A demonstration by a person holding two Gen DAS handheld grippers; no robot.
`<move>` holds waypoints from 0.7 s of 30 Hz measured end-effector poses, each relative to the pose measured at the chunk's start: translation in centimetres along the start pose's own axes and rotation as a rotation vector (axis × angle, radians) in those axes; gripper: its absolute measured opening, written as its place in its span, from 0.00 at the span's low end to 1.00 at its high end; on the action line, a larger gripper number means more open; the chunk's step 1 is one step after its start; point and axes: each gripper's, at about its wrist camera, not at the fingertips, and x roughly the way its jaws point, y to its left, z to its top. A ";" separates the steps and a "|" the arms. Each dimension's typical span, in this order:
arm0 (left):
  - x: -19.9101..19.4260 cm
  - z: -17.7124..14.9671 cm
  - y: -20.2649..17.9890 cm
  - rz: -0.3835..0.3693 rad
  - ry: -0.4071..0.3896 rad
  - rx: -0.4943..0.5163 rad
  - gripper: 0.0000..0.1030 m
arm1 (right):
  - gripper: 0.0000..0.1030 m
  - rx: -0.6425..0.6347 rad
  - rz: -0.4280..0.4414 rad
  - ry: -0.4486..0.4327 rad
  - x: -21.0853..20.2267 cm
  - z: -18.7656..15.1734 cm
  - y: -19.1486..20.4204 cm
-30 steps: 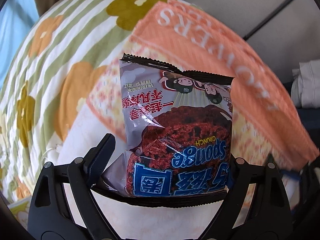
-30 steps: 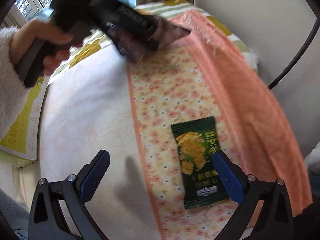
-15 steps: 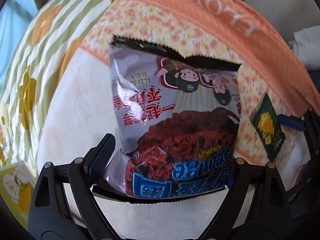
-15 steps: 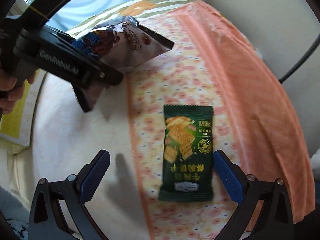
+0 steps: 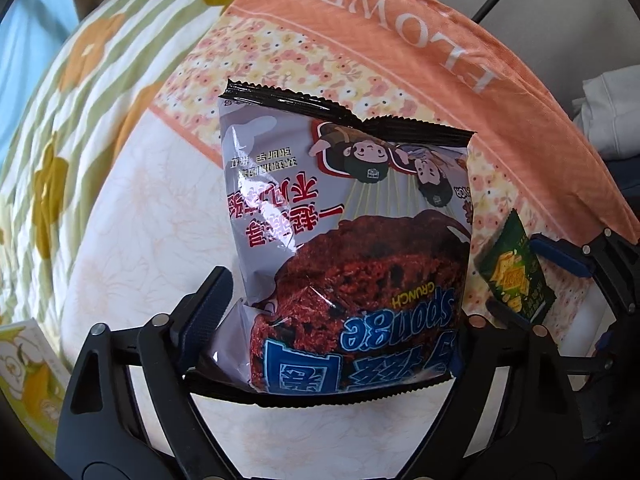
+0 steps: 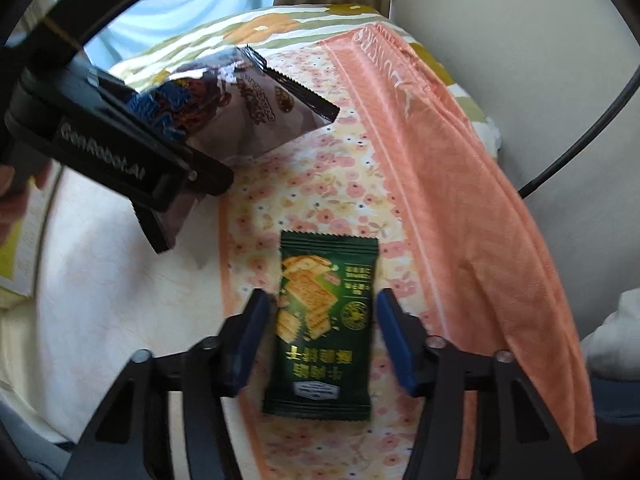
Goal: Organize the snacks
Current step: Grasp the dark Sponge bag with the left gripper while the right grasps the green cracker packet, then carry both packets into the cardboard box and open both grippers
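My left gripper [image 5: 340,312] is shut on a grey sponge-crunch snack bag [image 5: 352,248] and holds it above the flowered cloth [image 5: 304,68]. The bag also shows in the right wrist view [image 6: 240,104], up left, with the left gripper [image 6: 168,168] around it. A dark green cracker packet [image 6: 324,328] lies flat on the cloth. My right gripper [image 6: 320,340] is open, its blue pads on either side of the packet, not touching it. The packet shows at the right of the left wrist view [image 5: 516,276].
The cloth has an orange border [image 6: 460,184] along the right, beside a white wall [image 6: 500,40] with a black cable [image 6: 580,148]. A yellow box [image 5: 28,364] lies at the left. A green-striped quilt [image 5: 80,72] lies beyond the cloth.
My right gripper has moved forward over the green packet and its jaws have narrowed around it. My left gripper has shifted with the bag towards the right gripper.
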 end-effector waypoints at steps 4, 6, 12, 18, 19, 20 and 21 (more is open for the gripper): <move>-0.8 -0.6 -0.2 0.007 -0.011 -0.020 0.83 | 0.40 0.002 -0.002 -0.008 0.1 -0.1 -0.1; -1.5 -0.9 -0.2 0.011 -0.025 -0.028 0.83 | 0.39 0.001 0.006 -0.008 -0.5 -0.4 -0.6; -5.7 -2.8 0.0 0.036 -0.104 -0.081 0.83 | 0.39 -0.002 0.014 -0.046 -3.2 -0.8 -1.6; -12.5 -5.6 1.9 0.057 -0.218 -0.217 0.83 | 0.39 -0.042 0.051 -0.104 -7.3 1.7 -1.3; -13.8 -6.3 2.9 0.066 -0.239 -0.247 0.83 | 0.39 -0.057 0.054 -0.119 -8.1 2.1 -1.0; -15.0 -7.0 3.7 0.081 -0.258 -0.277 0.83 | 0.39 -0.082 0.063 -0.142 -9.3 2.9 -0.5; -16.4 -7.9 4.5 0.099 -0.281 -0.313 0.83 | 0.39 -0.100 0.073 -0.159 -10.1 3.6 0.1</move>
